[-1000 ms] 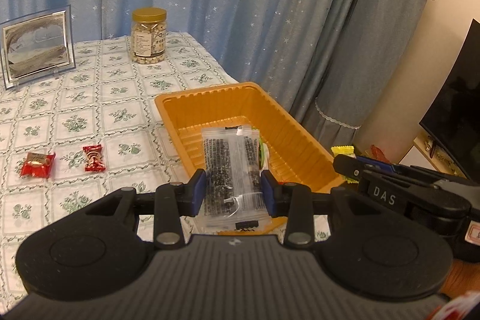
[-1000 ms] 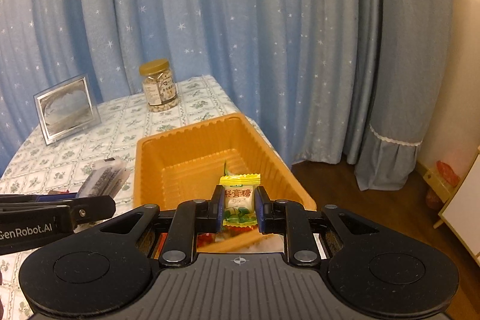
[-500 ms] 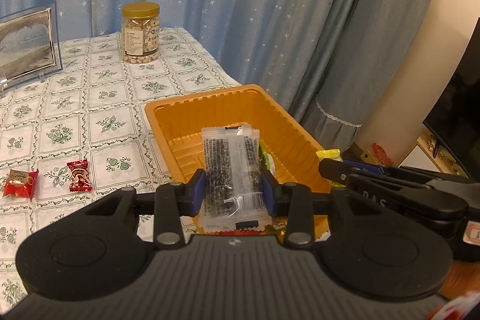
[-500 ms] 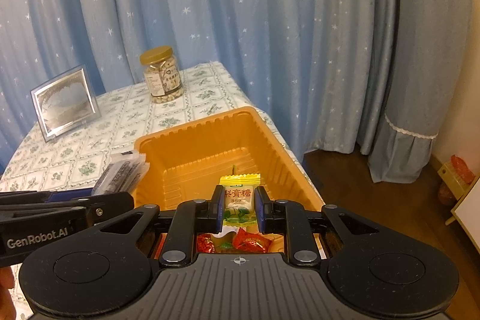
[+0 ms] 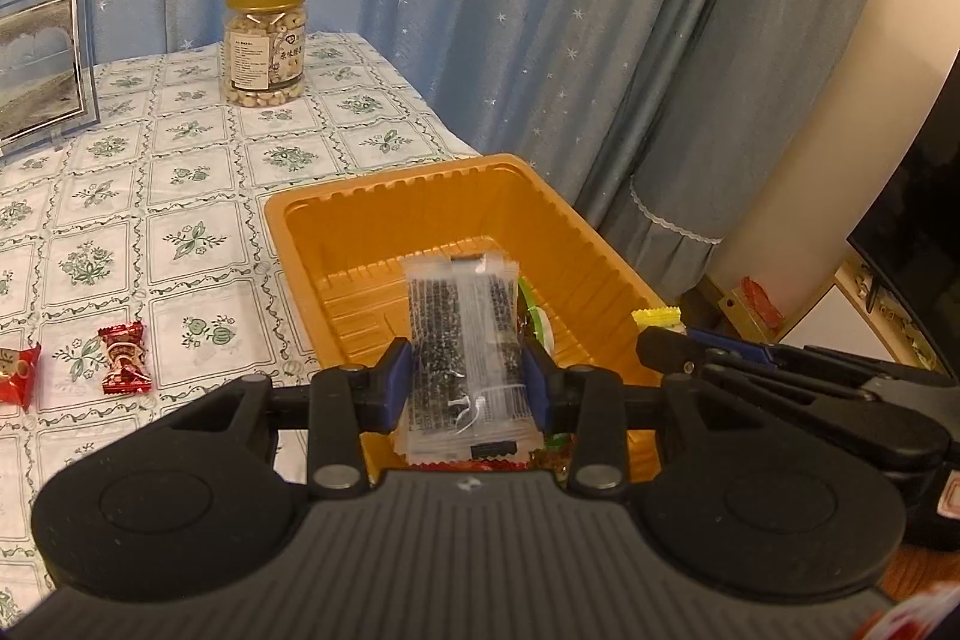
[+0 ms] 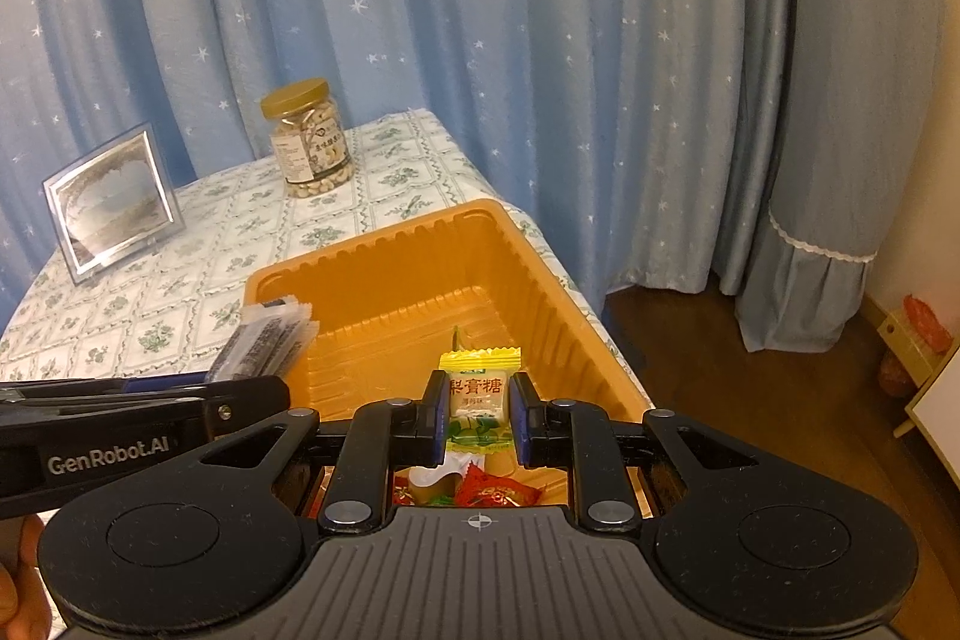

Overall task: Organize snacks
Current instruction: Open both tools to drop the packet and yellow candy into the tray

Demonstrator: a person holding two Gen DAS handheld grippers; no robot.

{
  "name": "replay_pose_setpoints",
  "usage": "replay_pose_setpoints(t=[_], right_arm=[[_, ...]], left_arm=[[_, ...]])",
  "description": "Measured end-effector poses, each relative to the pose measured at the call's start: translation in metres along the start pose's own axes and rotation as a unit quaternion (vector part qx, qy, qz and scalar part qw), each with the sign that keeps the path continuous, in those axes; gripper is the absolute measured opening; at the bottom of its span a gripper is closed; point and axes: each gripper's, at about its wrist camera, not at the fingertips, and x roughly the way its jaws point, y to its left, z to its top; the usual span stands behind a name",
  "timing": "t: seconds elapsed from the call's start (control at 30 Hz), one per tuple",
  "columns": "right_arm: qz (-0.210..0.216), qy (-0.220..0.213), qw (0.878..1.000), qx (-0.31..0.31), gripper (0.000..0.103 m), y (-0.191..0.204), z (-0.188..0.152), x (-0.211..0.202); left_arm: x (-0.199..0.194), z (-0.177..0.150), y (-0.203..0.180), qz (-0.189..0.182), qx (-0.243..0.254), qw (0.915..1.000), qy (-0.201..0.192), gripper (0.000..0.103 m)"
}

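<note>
**Both grippers hold snacks over the tray**

Left gripper [image 5: 468, 379] fingers clamp a clear packet [image 5: 462, 340]; right gripper [image 6: 479, 415] fingers pinch a yellow candy [image 6: 480, 394]. Both hang above the orange tray [image 5: 384, 214] at the desk's right edge. Two red candies [image 5: 123, 358] lie left of it.

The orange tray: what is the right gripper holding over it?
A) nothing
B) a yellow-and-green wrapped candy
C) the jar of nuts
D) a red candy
B: the right gripper is shut on a yellow-and-green wrapped candy, held above the orange tray; the red candies lie below it in the tray, and the jar stands far back on the table.
</note>
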Motion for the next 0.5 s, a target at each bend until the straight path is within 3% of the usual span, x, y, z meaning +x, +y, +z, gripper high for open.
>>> replay_pose_setpoints(t=[0.2,0.5], right_arm=[[-0.002,0.003,1.0,0.005,0.021,-0.005,-0.001,0.002],[0.008,0.008,1.0,0.012,0.021,-0.004,-0.005,0.001]], left_arm=[[0.007,0.0,0.004,-0.005,-0.012,0.9999,-0.005,0.036],[-0.013,-0.002,0.024,0.012,-0.034,0.999,-0.025,0.037]])
